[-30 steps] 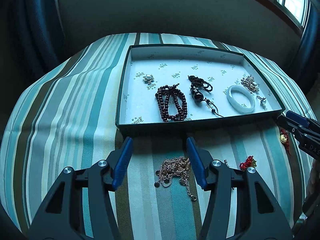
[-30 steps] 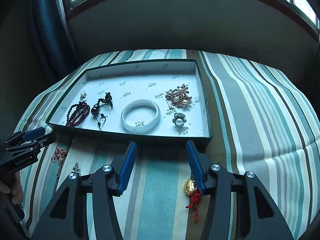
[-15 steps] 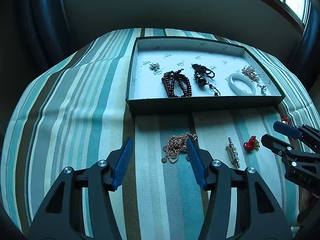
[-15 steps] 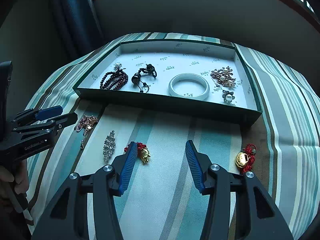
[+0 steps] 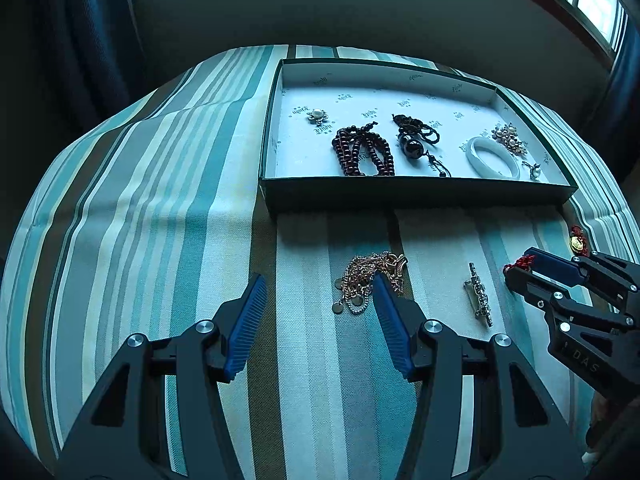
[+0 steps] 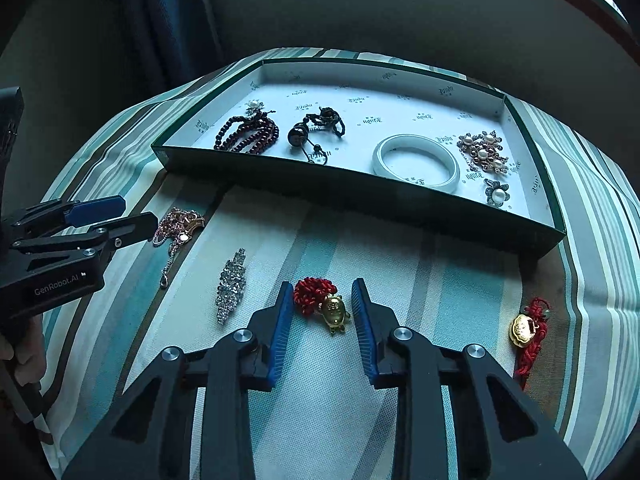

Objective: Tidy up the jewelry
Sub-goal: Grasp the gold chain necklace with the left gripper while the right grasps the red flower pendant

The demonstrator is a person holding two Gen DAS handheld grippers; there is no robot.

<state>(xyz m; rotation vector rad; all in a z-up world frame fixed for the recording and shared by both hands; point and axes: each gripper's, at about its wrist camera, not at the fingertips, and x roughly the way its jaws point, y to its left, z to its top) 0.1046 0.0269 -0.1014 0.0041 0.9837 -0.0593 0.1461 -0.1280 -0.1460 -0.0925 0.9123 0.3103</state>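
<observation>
A green box (image 5: 416, 194) (image 6: 360, 192) with a white lining holds dark red beads (image 5: 362, 152), a black bead cord (image 5: 416, 142), a white bangle (image 6: 416, 162) and pearl brooches (image 6: 484, 152). On the striped cloth lie a gold chain necklace (image 5: 368, 276) (image 6: 178, 224), a crystal clip (image 5: 480, 296) (image 6: 231, 284), a red-corded gold turtle charm (image 6: 324, 304) and a red-corded gold lock charm (image 6: 526, 328). My left gripper (image 5: 318, 316) is open, its right finger just beside the chain. My right gripper (image 6: 322, 322) is open around the turtle charm, jaws partly narrowed.
The table is covered by a teal, white and brown striped cloth (image 5: 140, 220). A dark wall and curtains (image 5: 80, 40) stand behind the table. The left gripper shows at the left of the right wrist view (image 6: 104, 220), near the chain.
My right gripper has swung left from the lock charm and now straddles the turtle charm, jaws narrower. My left gripper has drawn back and left, so the chain sits by its right finger.
</observation>
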